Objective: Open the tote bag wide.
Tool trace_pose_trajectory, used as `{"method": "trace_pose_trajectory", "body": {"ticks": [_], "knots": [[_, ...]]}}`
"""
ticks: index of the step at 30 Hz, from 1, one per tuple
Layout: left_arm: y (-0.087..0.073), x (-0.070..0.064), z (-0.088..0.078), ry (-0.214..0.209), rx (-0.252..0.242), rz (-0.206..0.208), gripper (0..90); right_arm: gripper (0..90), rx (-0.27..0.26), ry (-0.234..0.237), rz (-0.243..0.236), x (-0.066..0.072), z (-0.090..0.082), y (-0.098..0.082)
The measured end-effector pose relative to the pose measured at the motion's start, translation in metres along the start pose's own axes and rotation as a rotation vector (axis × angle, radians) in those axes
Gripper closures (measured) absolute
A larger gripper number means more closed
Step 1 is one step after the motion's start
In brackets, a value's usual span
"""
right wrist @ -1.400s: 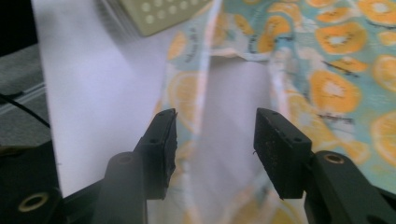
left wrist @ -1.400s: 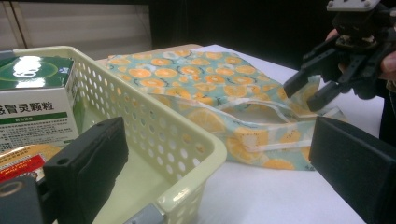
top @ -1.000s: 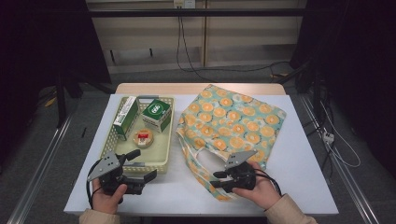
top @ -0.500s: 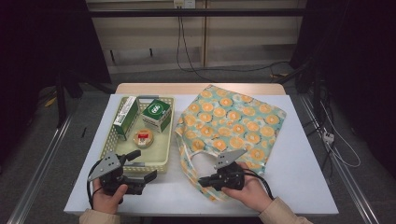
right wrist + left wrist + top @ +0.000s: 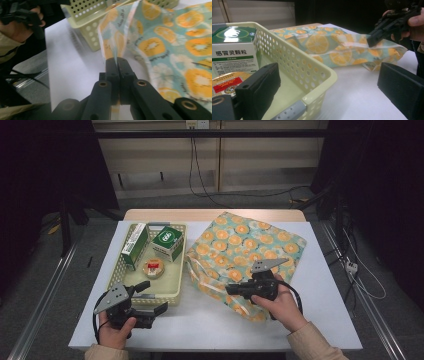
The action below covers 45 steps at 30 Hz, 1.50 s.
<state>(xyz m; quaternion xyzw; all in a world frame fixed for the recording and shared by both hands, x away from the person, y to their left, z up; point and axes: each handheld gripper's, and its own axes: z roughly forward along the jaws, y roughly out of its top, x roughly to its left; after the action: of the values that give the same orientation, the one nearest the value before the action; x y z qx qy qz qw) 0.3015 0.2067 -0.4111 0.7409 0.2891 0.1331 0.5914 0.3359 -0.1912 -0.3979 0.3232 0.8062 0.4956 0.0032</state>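
A teal cloth bag (image 5: 250, 242) printed with orange slices lies flat on the right half of the white table (image 5: 210, 320). My right gripper (image 5: 231, 290) is shut on the bag's near-left edge, a thin fold (image 5: 115, 53) pinched between its pads and raised off the table. The left gripper view shows the right gripper (image 5: 372, 41) holding that edge of the bag (image 5: 324, 47) up. My left gripper (image 5: 152, 297) rests open at the front corner of the pale yellow basket (image 5: 116, 272), with nothing between its jaws.
The basket (image 5: 294, 62) holds a long green-and-white box (image 5: 134, 245), a squarer green-topped box (image 5: 167, 242) and a small round tin (image 5: 153, 268). Dark floor, cables and metal rails surround the table.
My right gripper has shut on the bag's near edge and risen, moving a little away from the person and lifting the fabric. The left gripper has stayed put.
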Motion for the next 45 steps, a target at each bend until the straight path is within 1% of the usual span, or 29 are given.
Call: {"method": "trace_pose_trajectory", "body": {"ticks": [2, 6, 9, 11, 13, 15, 17, 18, 20, 23, 25, 28, 30, 31, 32, 34, 36, 39, 41, 42, 43, 45], "knots": [[0.0, 0.0, 0.0, 0.0, -0.002, -0.003, 4.3, 88.7, 0.005, 0.001, 0.006, -0.003, 0.0, -0.001], [0.0, 0.0, 0.0, 0.0, 0.0, 0.001, 4.3, 88.5, 0.026, -0.002, 0.004, -0.003, 0.006, -0.005], [0.0, 0.0, 0.0, -0.002, 0.0, 0.002, 4.3, 87.1, 0.05, -0.005, -0.02, -0.001, 0.012, -0.006], [0.0, 0.0, 0.0, -0.003, -0.001, 0.001, 4.3, 84.8, 0.06, -0.012, -0.036, 0.001, 0.016, -0.007], [0.0, 0.001, 0.0, -0.004, -0.001, 0.001, 4.3, 82.1, 0.07, -0.006, -0.048, 0.003, 0.018, -0.007], [0.0, 0.001, 0.0, -0.004, 0.0, 0.002, 4.3, 82.8, 0.068, 0.01, -0.053, 0.004, 0.019, -0.007], [0.0, 0.001, 0.0, -0.004, -0.001, 0.0, 4.3, 90.0, 0.076, 0.008, -0.059, 0.005, 0.02, -0.007], [0.0, 0.001, 0.0, -0.004, 0.0, 0.001, 4.3, 90.0, 0.08, 0.005, -0.059, 0.005, 0.019, -0.007], [0.0, 0.0, 0.0, -0.005, 0.0, 0.003, 4.3, 90.0, 0.08, -0.003, -0.062, 0.005, 0.018, -0.007], [0.0, -0.001, 0.0, -0.004, -0.003, -0.001, 4.3, 90.0, 0.048, -0.011, -0.049, 0.001, 0.013, -0.006], [0.0, 0.0, 0.0, -0.004, -0.003, 0.0, 4.3, 90.0, 0.04, -0.014, -0.044, -0.001, 0.01, -0.005], [0.0, 0.0, 0.0, -0.003, -0.001, 0.001, 4.3, 90.0, 0.042, -0.014, -0.045, -0.001, 0.009, -0.006], [0.0, 0.0, 0.0, -0.005, -0.002, 0.0, 4.3, 89.7, 0.045, -0.003, -0.046, 0.002, 0.011, -0.007], [0.0, 0.0, 0.0, -0.005, -0.003, 0.0, 4.3, 83.0, 0.054, 0.011, -0.035, 0.004, 0.014, -0.008], [0.0, 0.0, 0.0, -0.005, -0.002, 0.001, 4.3, 76.7, 0.066, 0.017, -0.036, 0.006, 0.016, -0.009], [0.0, 0.0, 0.0, -0.006, -0.001, 0.006, 4.3, 72.5, 0.081, 0.01, -0.06, 0.012, 0.021, -0.01], [0.0, 0.0, -0.001, -0.008, -0.004, 0.002, 4.3, 66.5, 0.093, 0.027, -0.065, 0.017, 0.025, -0.011], [0.001, -0.001, -0.001, -0.008, -0.001, 0.007, 4.3, 64.5, 0.147, 0.019, -0.092, 0.022, 0.031, -0.016], [0.001, -0.001, -0.001, -0.011, 0.0, 0.009, 4.3, 65.4, 0.171, 0.012, -0.095, 0.022, 0.035, -0.021], [0.001, -0.001, -0.001, -0.012, -0.001, 0.01, 4.3, 66.6, 0.179, 0.017, -0.089, 0.022, 0.036, -0.024], [0.001, -0.001, -0.001, -0.012, -0.001, 0.01, 4.3, 69.5, 0.19, 0.023, -0.093, 0.022, 0.036, -0.025], [0.001, -0.001, -0.001, -0.01, -0.001, 0.01, 4.3, 81.5, 0.207, 0.031, -0.109, 0.025, 0.036, -0.026]]}}
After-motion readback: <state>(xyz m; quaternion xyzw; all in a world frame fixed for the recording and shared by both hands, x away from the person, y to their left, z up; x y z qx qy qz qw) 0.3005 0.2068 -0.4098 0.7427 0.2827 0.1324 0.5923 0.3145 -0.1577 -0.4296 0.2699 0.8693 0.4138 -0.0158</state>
